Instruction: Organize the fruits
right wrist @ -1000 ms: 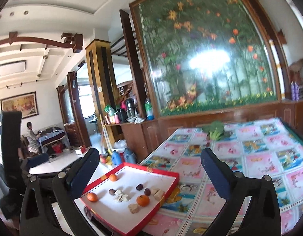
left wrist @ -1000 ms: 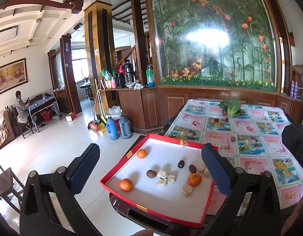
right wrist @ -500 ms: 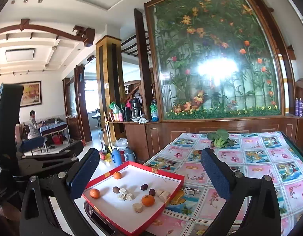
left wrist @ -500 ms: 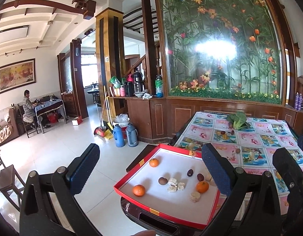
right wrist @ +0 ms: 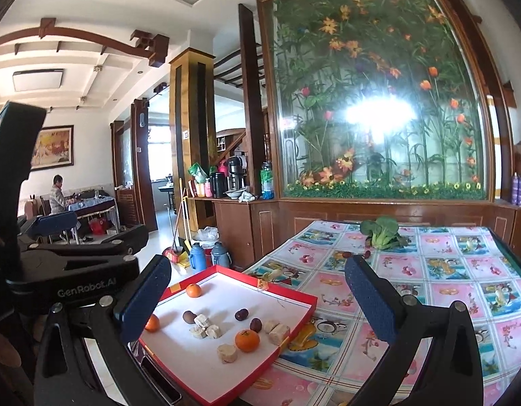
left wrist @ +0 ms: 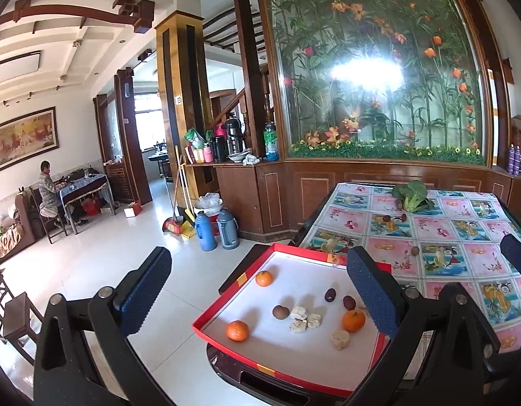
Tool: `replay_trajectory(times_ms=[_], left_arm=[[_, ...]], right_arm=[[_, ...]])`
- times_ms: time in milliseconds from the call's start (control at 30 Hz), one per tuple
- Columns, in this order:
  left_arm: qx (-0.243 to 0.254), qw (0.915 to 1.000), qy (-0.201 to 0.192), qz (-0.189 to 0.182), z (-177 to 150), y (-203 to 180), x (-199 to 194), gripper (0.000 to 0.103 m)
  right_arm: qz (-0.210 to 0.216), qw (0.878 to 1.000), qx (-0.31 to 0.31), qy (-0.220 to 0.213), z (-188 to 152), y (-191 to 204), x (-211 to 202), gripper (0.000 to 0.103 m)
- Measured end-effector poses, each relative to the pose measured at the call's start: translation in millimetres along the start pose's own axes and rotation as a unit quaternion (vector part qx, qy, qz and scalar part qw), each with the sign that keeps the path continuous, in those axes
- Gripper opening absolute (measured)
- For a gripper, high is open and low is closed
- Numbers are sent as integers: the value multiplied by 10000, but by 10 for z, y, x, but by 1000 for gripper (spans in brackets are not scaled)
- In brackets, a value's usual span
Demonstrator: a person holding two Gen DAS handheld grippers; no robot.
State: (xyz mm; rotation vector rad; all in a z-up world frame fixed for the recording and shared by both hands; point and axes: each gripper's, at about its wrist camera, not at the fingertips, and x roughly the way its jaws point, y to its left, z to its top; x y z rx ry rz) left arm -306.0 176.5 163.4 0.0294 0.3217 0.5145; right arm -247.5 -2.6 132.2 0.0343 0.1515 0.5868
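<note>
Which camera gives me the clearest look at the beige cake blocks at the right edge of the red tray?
The right wrist view. There the two beige blocks lie in plain sight by the red tray rim, beside the mandarin. In the left wrist view the left gripper's right finger hides them almost entirely.

One readable mark only: "GenRobot.AI", pale lettering on the black body of the left gripper [right wrist: 91,247], seen in the right wrist view, left of and just above the right gripper's [right wrist: 257,299] left finger.

No legible text on the red tray [right wrist: 295,330] between the fingers. Tablecloth [right wrist: 463,291] beyond the right finger carries fruit pictures, no readable words. Bottles and packets on the wooden counter [right wrist: 246,203] well beyond the fingertips: labels too small to read. Left wrist view: nothing legible.
</note>
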Motion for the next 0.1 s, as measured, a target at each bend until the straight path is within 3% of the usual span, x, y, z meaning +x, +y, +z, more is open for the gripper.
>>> replay_trajectory(times_ms=[100], left_arm=[[93, 10000, -24, -15, 3, -66, 35, 103]], right_arm=[[-162, 9998, 143, 44, 7, -138, 44, 103]])
